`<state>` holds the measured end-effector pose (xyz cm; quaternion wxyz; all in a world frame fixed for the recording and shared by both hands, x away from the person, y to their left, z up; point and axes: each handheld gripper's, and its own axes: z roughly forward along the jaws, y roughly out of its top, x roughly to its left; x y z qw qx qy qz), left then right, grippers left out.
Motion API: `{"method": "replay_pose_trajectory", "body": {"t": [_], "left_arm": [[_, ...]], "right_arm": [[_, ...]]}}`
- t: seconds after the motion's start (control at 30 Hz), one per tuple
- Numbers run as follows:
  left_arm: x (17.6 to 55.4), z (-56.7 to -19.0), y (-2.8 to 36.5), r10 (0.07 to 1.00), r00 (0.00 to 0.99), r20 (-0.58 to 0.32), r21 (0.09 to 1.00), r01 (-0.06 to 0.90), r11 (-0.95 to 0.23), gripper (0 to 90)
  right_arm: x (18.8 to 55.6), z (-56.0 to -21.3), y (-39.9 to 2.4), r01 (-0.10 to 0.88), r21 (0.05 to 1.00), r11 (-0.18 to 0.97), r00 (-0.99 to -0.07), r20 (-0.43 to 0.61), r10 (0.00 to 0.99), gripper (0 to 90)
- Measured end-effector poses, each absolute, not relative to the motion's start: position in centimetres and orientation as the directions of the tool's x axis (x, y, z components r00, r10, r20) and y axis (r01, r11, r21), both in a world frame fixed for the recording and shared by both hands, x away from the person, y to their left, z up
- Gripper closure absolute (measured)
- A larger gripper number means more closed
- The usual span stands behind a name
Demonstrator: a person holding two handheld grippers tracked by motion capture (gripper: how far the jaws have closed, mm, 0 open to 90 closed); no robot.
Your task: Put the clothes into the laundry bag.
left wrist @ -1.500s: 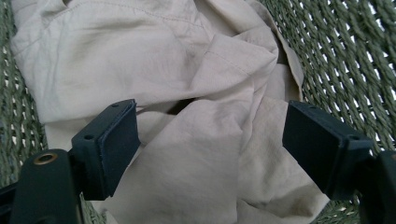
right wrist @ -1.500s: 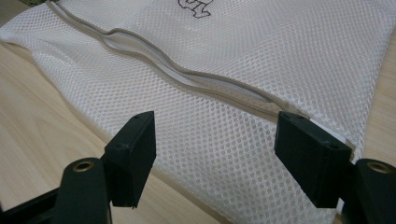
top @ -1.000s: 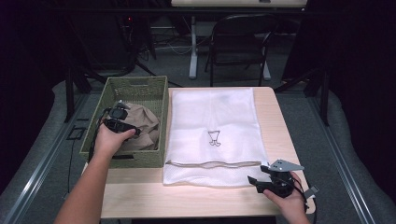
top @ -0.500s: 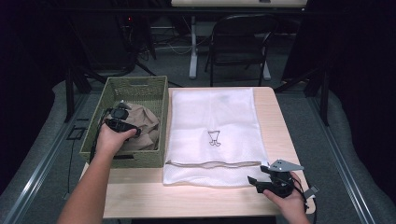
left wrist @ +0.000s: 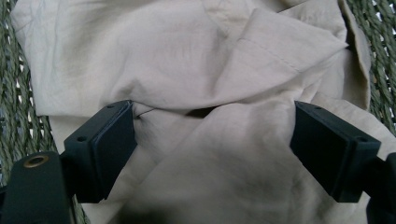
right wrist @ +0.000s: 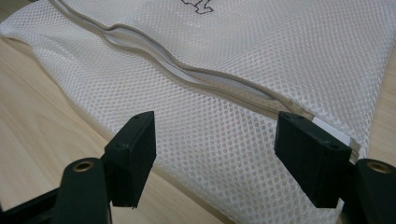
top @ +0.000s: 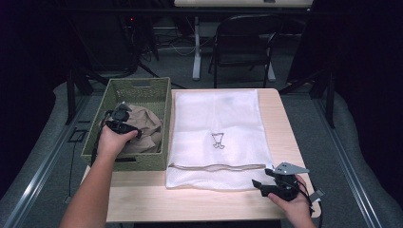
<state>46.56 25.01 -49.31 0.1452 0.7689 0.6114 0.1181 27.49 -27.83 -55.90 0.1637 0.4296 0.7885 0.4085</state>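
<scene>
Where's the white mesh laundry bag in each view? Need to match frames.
High view: white mesh laundry bag lies flat mid-table, right of the green woven basket.
Left gripper view: not in it; crumpled beige cloth in the basket instead.
Right gripper view: bag spans the frame ahead of the open right gripper.
Shared landmark: the bag's zipper seam near its front edge.

You're in a dim studio or lab: one small wooden table [top: 237,204] under black curtains [top: 366,71], a folding chair [top: 244,45] and stand legs [top: 196,52] on grey carpet [top: 304,118].
</scene>
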Motion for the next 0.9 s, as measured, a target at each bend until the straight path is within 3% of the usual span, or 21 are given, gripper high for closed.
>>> {"method": "replay_pose_trajectory", "body": {"t": [0.9], "left_arm": [[48.8,-50.4,25.3,0.976,0.217,0.004,0.338,0.918,-0.205,14.3]], "right_arm": [[27.5,-56.0,-27.8,0.550,0.780,0.300,-0.578,0.096,0.810,28.9]]}}
